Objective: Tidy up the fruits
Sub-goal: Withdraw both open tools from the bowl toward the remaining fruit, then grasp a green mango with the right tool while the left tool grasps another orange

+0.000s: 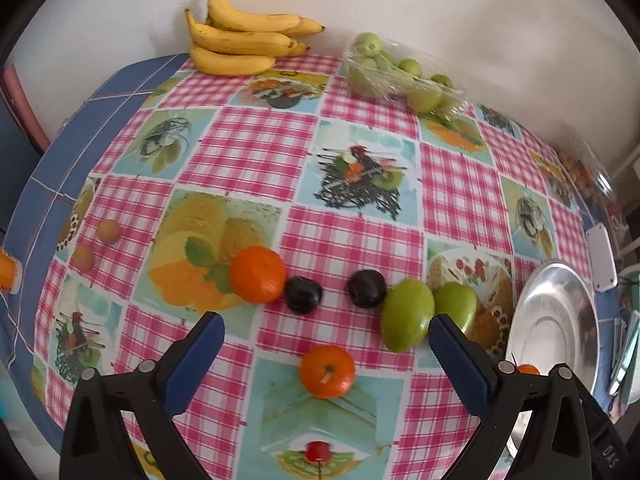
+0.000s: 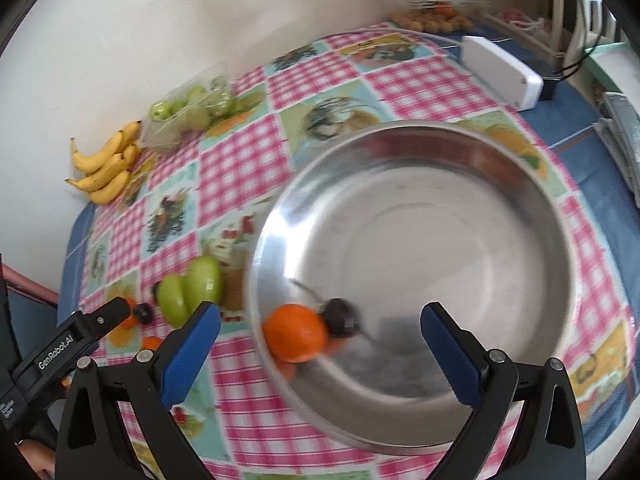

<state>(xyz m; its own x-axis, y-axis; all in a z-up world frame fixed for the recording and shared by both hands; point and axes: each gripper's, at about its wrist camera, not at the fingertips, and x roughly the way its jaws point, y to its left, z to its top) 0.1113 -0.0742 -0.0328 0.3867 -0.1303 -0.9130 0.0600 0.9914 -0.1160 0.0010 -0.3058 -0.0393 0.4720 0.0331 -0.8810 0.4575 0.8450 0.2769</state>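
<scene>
In the left wrist view my left gripper (image 1: 325,322) hangs open over the checked tablecloth. A small orange (image 1: 327,370) lies on the cloth between its fingers, untouched. Beyond it lie a bigger orange (image 1: 258,274), two dark plums (image 1: 303,294) (image 1: 366,288) and two green fruits (image 1: 407,320) (image 1: 456,306). In the right wrist view my right gripper (image 2: 320,312) stands wide open above the steel bowl (image 2: 440,128). An orange (image 2: 295,332) and a dark plum (image 2: 340,316) rest inside the bowl at its near left wall, and nothing is gripped.
Bananas (image 1: 244,40) and a clear bag of green fruits (image 1: 392,76) sit by the back wall. Two small brown fruits (image 1: 107,231) lie at the left. A white box (image 2: 504,72) and a clear container of small fruits (image 2: 432,16) stand behind the bowl.
</scene>
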